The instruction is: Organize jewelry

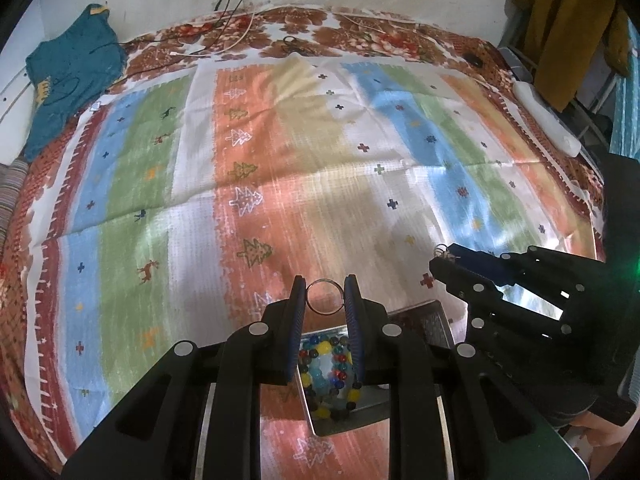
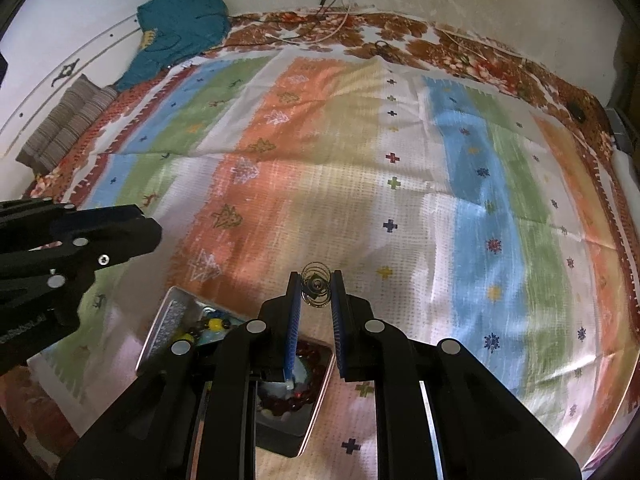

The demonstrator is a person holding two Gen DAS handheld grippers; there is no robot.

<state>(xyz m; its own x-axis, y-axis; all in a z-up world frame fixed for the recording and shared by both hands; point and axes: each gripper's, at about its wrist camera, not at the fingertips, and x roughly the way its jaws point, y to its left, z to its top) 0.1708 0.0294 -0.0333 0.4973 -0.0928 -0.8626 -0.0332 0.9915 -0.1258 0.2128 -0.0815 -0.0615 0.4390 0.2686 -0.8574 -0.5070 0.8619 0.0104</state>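
Observation:
In the left wrist view my left gripper (image 1: 325, 285) is shut on a plain silver ring (image 1: 325, 297), pinched edge to edge between the blue pads. Below it lies a metal tray (image 1: 344, 426) of multicoloured beads (image 1: 328, 368). My right gripper (image 1: 442, 258) reaches in from the right with a small ring piece at its tip. In the right wrist view, my right gripper (image 2: 316, 278) is shut on a bronze earring of concentric rings (image 2: 316, 286). Under it sit the multicoloured bead tray (image 2: 172, 320) and a second tray (image 2: 322, 384) of dark red beads (image 2: 296, 396). The left gripper (image 2: 154, 232) shows at the left.
A striped patterned cloth (image 1: 320, 180) covers the bed. At the far edge lie a teal garment (image 1: 68, 76), cables (image 1: 224, 40) and scissors (image 1: 292, 42). A white object (image 1: 548, 120) sits at the right edge, a striped cushion (image 2: 64, 128) at the left.

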